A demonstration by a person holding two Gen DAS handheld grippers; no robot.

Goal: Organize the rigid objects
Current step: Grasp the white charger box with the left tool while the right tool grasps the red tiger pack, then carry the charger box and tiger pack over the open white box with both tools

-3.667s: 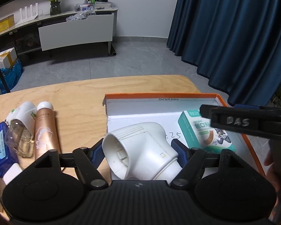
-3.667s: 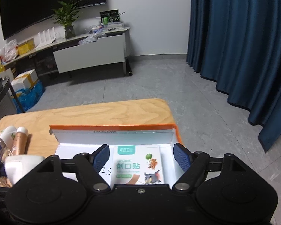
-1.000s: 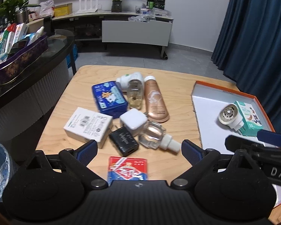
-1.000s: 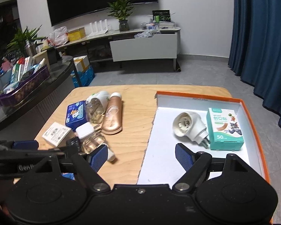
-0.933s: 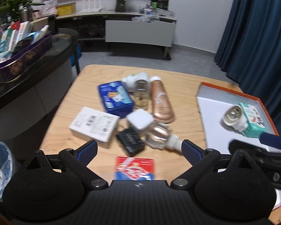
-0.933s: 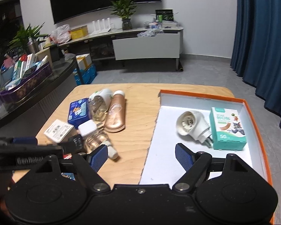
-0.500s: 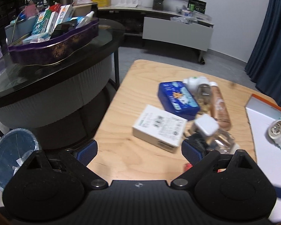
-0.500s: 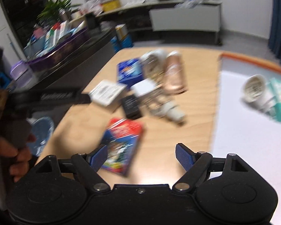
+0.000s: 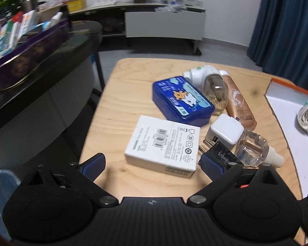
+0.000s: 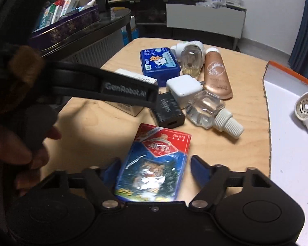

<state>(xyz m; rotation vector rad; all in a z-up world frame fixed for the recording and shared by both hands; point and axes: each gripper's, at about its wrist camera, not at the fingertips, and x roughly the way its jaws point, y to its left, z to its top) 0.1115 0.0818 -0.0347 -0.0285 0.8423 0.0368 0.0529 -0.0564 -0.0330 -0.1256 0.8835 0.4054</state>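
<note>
My right gripper [image 10: 154, 166] straddles the card pack [image 10: 154, 164] at the lower centre of its frame. The jaws have just been closing, yet gaps show on both sides, so nothing is gripped. The pack's long axis runs up the frame, roughly along my fingers. My left gripper [image 9: 152, 163] hangs spread wide before the white box [image 9: 164, 147], gripping nothing.

Card pack [image 10: 154, 164] partly behind tongs

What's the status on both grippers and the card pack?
Right gripper closing, straddling card pack, pads not on it. Left gripper open over white box. Nothing blocking.
</note>
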